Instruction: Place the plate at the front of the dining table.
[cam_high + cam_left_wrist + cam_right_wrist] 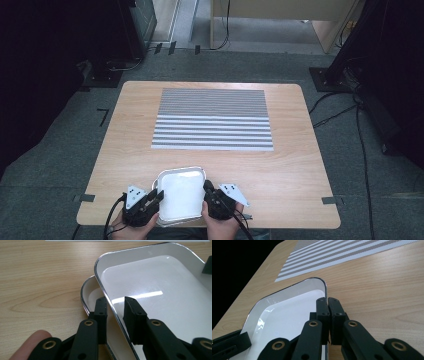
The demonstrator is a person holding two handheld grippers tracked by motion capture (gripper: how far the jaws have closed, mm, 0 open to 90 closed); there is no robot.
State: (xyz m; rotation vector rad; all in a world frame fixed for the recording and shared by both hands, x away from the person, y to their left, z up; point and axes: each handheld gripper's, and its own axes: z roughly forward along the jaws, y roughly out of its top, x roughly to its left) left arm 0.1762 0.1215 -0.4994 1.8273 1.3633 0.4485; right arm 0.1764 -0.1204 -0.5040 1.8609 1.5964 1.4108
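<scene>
Where left hand-held gripper (pixel 115 311) looks, second tray (pixel 90 293) beneath

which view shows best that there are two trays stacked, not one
The left gripper view: the upper tray sits askew over the lower tray, both rims distinct. The high view shows the lower tray's rim peeking out beyond the upper. The right gripper view shows one white tray.

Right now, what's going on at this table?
A person works two claws on stacked white, metal-rimmed rectangular trays at the near edge of the wooden table. The right claw is shut on the top tray's right rim. The left claw straddles its left rim, not visibly pinching. A grey striped mat lies beyond.
</scene>
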